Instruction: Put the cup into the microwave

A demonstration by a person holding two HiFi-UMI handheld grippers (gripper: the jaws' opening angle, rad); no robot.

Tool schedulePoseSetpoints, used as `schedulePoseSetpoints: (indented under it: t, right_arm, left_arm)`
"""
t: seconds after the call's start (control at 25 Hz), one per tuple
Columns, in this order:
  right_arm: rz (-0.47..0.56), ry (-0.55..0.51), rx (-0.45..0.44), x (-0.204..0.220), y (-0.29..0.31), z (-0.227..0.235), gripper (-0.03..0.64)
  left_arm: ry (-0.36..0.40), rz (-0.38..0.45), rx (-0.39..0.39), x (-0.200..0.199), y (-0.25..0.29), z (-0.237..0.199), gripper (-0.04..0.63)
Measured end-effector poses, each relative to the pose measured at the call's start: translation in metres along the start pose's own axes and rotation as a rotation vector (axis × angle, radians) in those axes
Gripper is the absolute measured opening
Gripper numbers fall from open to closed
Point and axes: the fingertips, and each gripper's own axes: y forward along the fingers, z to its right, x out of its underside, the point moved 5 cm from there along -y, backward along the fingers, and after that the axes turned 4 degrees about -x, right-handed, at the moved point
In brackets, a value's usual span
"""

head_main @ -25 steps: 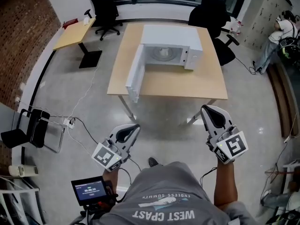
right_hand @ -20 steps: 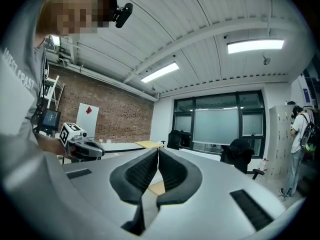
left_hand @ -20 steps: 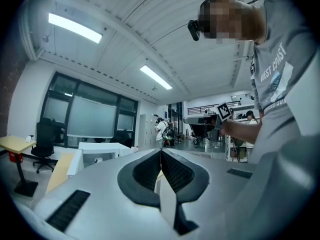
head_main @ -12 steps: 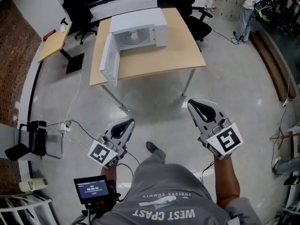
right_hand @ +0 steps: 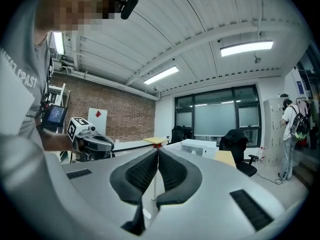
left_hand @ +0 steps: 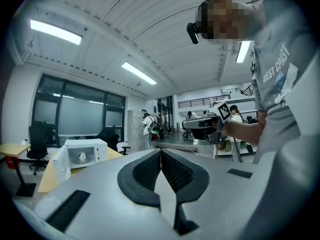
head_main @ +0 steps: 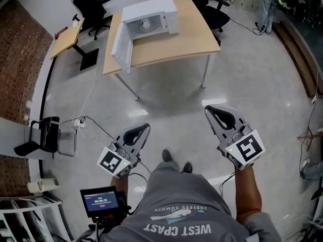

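Cup (head_main: 146,23): small, pale, standing inside the cavity of the white microwave (head_main: 150,6); from the left gripper view it reads as a whitish upright shape (left_hand: 81,157) near the middle of the cavity. Detail too small to tell more.

Microwave door (head_main: 121,46) stands swung wide open at the picture's left. The oven sits towards the far left of a light wooden table (head_main: 176,42), which otherwise looks bare.

Left gripper (head_main: 146,127): pads pressed together, nothing between them. Right gripper (head_main: 209,108): likewise clenched and empty. Both are held level in front of the person's body, over grey floor (head_main: 166,105), well apart from the table. Two dark shoes (head_main: 174,161) show between them. A small lit screen (head_main: 100,201) sits low at the left.

Against the frame a second ago: table and microwave are now smaller and higher up, shifted to the upper left, with much more open floor between them and the grippers. The cup is in the same spot in the oven, and the door is open as before. Both grippers were closed then too. Only one shoe showed then.
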Motion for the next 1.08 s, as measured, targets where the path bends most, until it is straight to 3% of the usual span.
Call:
schedulePoseSetpoints:
  t: [0.28,0.44,0.6,0.8,1.08]
  right_arm:
    - [-0.015,0.032,-0.005,-0.004,-0.032,-0.031,0.017]
    - [-0.027,0.069,0.020,0.005,-0.036,-0.028,0.017]
    - [-0.039,0.082,0.031,0.019,-0.013,-0.044,0.017]
    - [-0.065,0.084,0.031,0.018,0.014,-0.094,0.017]
    - [-0.045,0.087,0.022,0.007,0.064,-0.125,0.017]
  left_arm:
    - [0.007,-0.030,0.007,-0.018,-0.030,0.038,0.021]
    - [0.009,-0.120,0.033,-0.007,-0.023,0.040,0.021]
    - [-0.001,-0.058,0.042,0.000,-0.031,0.018,0.021]
    - [0.006,0.018,0.044,0.001,-0.081,0.000,0.021]
    - [-0.005,0.045,0.036,0.010,-0.113,-0.045,0.021]
